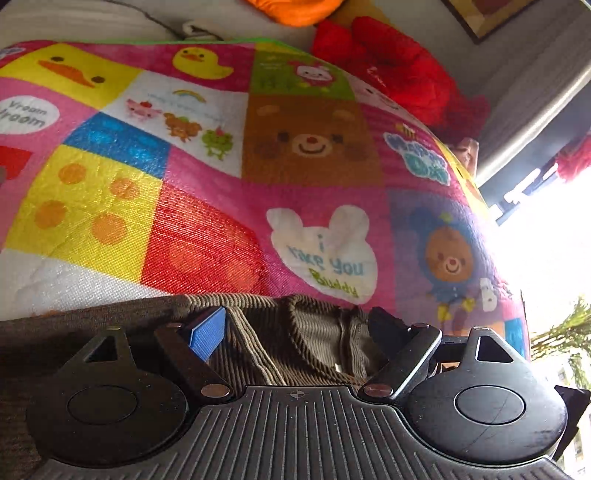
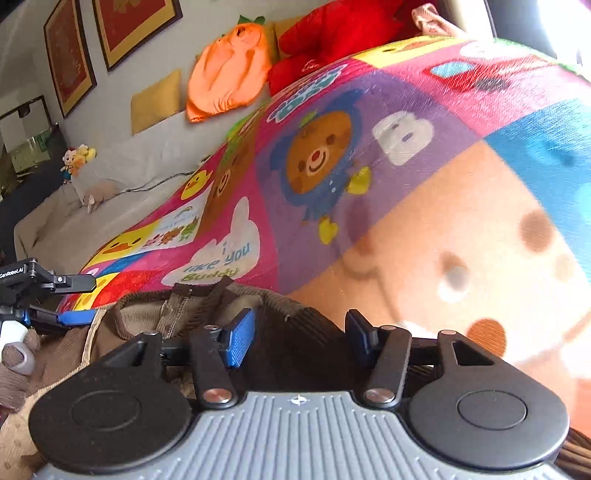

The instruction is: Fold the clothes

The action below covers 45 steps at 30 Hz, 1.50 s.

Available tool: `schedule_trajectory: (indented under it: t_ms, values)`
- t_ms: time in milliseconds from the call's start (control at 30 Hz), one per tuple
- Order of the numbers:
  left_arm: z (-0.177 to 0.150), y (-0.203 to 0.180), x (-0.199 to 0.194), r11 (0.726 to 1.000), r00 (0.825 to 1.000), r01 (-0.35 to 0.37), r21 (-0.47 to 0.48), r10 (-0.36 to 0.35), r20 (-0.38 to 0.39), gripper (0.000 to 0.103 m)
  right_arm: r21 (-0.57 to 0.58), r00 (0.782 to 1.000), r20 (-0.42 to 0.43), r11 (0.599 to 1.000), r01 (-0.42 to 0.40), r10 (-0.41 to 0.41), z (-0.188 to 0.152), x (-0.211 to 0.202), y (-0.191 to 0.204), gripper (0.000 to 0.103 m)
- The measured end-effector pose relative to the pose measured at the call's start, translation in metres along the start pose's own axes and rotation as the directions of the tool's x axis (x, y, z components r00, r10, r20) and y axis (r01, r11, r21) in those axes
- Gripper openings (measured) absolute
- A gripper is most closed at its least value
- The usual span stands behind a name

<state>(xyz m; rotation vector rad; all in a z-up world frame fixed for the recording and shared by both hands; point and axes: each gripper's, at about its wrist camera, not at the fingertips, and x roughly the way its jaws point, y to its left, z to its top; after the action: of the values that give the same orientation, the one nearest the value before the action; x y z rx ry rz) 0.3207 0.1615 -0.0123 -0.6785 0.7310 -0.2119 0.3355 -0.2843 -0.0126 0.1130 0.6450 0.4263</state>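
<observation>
We hover both claws, L [image 1: 297, 326] + R [image 2: 301, 330], wide apart, empty, over brown cord garment [image 1: 306, 332] at 6 o'clock; fold stage unclear.

Support surface is a patchwork cartoon play mat [image 1: 207, 206]: squares with ducks, bears, a rabbit speech bubble. It's spread over a pale grey cloth-covered surface [image 2: 122, 206], could be a sofa or bed, can't tell. Brown ribbed corduroy garment [image 1: 295, 332] lies directly on the mat's near edge, collar bunched. Far side, off the mat: orange plush [image 2: 229, 70], red plush [image 2: 332, 33], small toys far left.
</observation>
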Motion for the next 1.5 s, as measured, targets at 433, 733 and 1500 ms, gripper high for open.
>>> schedule_trajectory:
  t_ms: [433, 733, 1500]
  values:
    - [-0.127, -0.029, -0.171, 0.921, 0.999, 0.040, 0.388, -0.033, -0.023, 0.100, -0.258, 0.997, 0.064, 0.964, 0.063, -0.048, -0.077, -0.191, 0.028, 0.074]
    - [-0.220, -0.050, -0.220, 0.837, 0.995, -0.061, 0.544, 0.097, -0.038, 0.101, -0.582, 0.988, -0.093, 0.798, -0.157, 0.126, -0.180, -0.236, 0.135, 0.077]
    - [-0.165, -0.074, -0.185, 0.463, 0.762, -0.647, 0.605, 0.402, 0.507, 0.103, -0.738, 0.990, 0.140, 0.665, 0.114, -0.015, -0.182, -0.249, 0.166, 0.070]
